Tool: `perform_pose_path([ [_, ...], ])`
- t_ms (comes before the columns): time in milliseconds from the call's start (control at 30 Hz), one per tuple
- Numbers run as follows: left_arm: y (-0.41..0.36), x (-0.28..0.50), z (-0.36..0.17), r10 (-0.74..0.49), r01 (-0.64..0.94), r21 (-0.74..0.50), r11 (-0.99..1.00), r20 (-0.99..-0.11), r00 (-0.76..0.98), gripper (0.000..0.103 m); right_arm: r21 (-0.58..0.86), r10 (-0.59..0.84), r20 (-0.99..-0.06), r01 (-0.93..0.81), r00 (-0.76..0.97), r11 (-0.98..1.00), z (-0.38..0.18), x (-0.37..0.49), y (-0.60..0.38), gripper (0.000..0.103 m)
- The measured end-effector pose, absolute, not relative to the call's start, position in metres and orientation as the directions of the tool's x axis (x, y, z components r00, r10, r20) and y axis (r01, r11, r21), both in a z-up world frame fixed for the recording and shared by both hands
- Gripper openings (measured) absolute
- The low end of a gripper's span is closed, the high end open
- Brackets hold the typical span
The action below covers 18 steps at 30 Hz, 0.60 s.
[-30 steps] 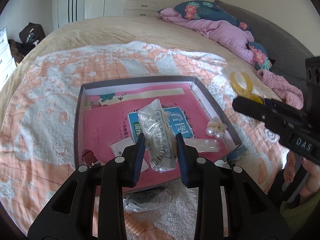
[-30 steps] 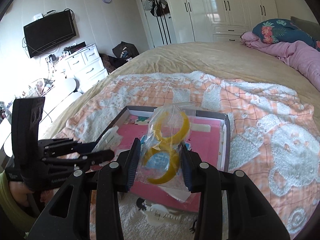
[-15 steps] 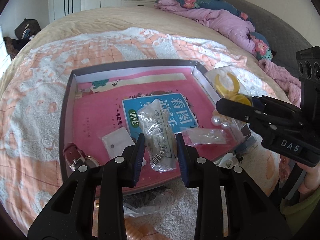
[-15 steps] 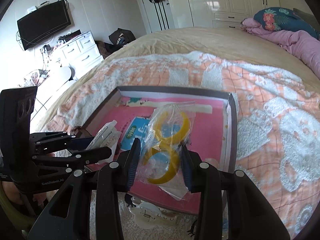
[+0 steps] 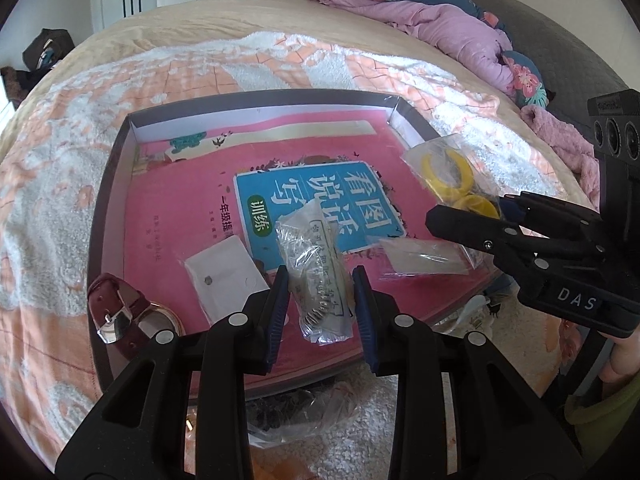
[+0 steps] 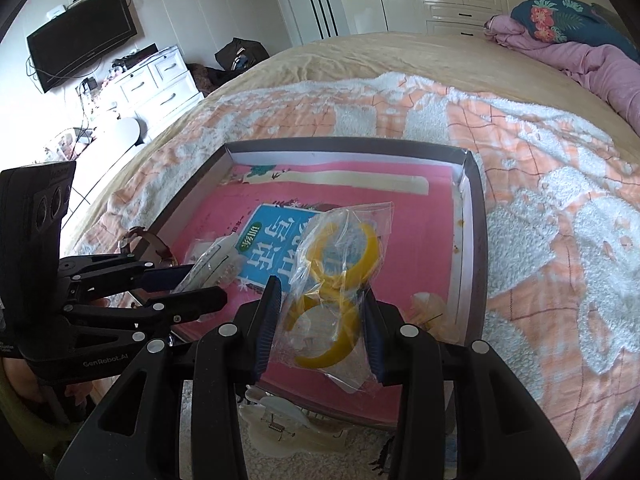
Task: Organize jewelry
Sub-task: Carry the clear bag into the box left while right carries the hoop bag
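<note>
Both grippers have dropped lower over the shallow box [image 5: 120, 184] since a second ago. The left gripper [image 5: 320, 300] is clamped on a bagged silver chain [image 5: 316, 264], the right gripper [image 6: 320, 320] on bagged yellow bangles [image 6: 336, 280]. Looks like both are about ready to set down inside.

Both tongs are black with blue pads: the left tongs [image 5: 320, 304] and the right tongs [image 6: 320, 324]. Yellow rings [image 6: 344, 268] show through a clear bag. The box [image 5: 120, 148] is grey outside, pink inside with a blue label [image 5: 316, 204]. The watch strap [image 5: 116, 304] is maroon. The blanket [image 6: 540, 200] is a peach-and-white check.
</note>
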<state>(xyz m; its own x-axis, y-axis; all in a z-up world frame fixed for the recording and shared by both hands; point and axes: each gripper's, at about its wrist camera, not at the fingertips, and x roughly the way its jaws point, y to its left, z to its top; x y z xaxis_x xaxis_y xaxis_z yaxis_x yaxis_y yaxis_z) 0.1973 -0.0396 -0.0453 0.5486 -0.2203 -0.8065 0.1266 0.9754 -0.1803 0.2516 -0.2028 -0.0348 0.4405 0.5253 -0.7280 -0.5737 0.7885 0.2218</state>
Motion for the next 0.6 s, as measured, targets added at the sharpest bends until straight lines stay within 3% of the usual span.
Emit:
perform_pose_path([
  [433, -0.0374, 0.199, -0.0491, -0.215, 0.115, -0.182, 0.977, -0.81, 0.545, 0.024, 0.255, 0.543, -0.729, -0.57, 0.417, 0.781, -0.0411, 0.2543, -0.2036, 0.042],
  [600, -0.0367, 0.1996, -0.0498, -0.21, 0.112, -0.178, 0.978, -0.812, 0.544, 0.024, 0.279, 0.564, -0.71, -0.565, 0.423, 0.776, -0.0359, 0.2524, -0.209, 0.053],
])
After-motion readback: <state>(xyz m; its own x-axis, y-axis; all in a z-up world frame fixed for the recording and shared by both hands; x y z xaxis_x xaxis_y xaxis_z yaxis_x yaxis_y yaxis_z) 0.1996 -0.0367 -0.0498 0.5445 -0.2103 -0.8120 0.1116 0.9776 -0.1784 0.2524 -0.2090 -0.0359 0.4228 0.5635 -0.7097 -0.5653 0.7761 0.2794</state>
